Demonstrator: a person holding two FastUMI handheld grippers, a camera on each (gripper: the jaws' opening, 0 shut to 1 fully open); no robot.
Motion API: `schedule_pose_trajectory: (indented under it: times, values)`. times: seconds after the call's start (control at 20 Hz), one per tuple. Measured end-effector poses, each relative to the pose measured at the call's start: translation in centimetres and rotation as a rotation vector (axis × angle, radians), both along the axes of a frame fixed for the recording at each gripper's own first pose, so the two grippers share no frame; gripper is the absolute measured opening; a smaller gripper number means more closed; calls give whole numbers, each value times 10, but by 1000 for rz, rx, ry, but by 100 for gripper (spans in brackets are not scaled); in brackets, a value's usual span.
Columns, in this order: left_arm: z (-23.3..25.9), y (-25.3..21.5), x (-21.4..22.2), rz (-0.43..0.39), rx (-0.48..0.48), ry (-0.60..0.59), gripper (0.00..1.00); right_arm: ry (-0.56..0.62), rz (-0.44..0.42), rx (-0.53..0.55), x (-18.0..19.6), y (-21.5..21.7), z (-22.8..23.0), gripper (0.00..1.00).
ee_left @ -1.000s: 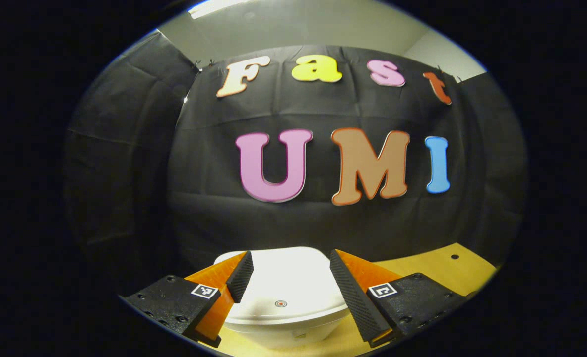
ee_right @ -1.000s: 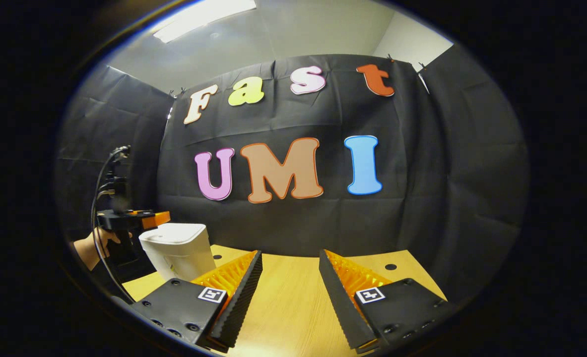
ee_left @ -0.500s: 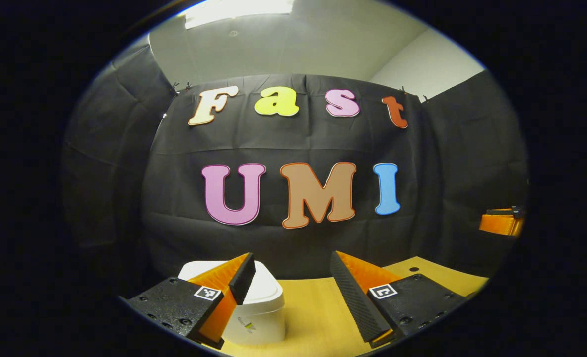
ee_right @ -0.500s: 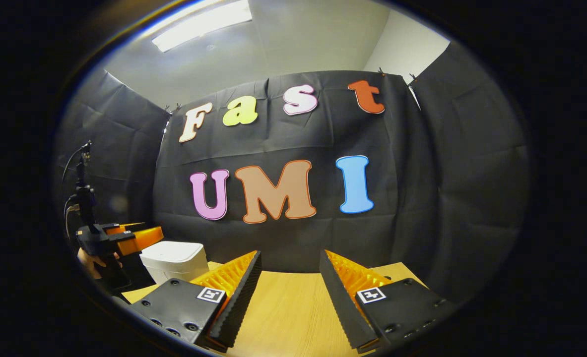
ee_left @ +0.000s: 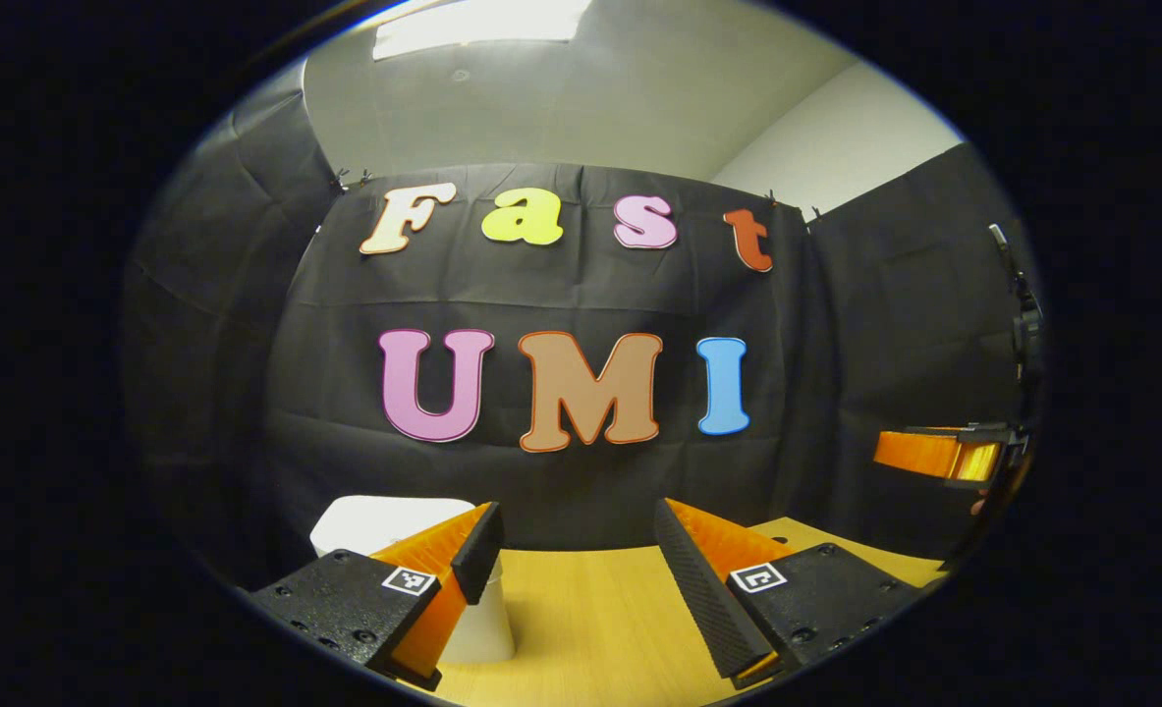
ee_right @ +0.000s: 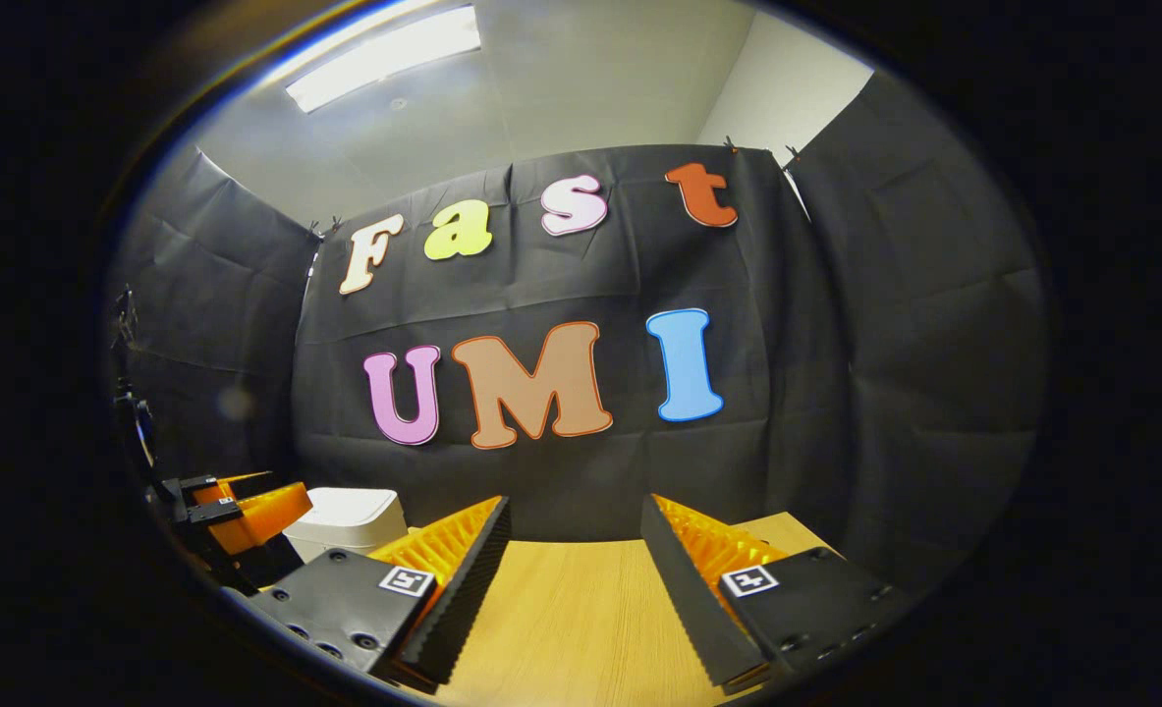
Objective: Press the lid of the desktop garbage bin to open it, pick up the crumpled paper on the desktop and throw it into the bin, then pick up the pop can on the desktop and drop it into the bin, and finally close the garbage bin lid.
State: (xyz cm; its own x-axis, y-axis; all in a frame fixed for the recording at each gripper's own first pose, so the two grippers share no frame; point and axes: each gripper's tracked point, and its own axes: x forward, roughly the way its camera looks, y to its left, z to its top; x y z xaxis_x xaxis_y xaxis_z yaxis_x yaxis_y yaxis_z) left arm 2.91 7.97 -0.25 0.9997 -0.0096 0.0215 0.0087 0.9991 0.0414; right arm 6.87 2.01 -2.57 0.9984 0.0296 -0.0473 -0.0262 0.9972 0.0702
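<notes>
The white garbage bin (ee_left: 384, 517) stands with its lid down on the wooden table (ee_left: 581, 628), at the lower left of the left gripper view and partly behind my left finger. My left gripper (ee_left: 571, 574) is open with nothing between its fingers, to the right of the bin and apart from it. In the right gripper view the bin (ee_right: 350, 516) sits at the far left, with the left gripper (ee_right: 242, 511) beside it. My right gripper (ee_right: 571, 579) is open over bare table (ee_right: 561, 619). It shows again at the right edge of the left gripper view (ee_left: 944, 457).
Black cloth walls close the booth at the back and both sides. Small round holes (ee_left: 775, 540) mark the table's far right part. A cable (ee_right: 134, 422) rises above the left gripper at the left edge of the right gripper view.
My left gripper has drawn back from above the bin lid and swung right, so the bin slid to the lower left. The right gripper tilted up slightly. Both stayed open.
</notes>
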Motion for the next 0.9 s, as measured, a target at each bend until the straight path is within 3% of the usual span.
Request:
schedule_pose_trajectory:
  times: [0.05,0.25,0.9]
  values:
    - [1,-2,0,-5,-12,6,94,-2,-3,-1,-1,0,0,96]
    - [5,0,0,-10,-42,11,93,-12,-16,-15,-6,-3,6,96]
    - [25,-18,6,-58,12,-30,94,-26,-28,-18,-10,-7,14,96]
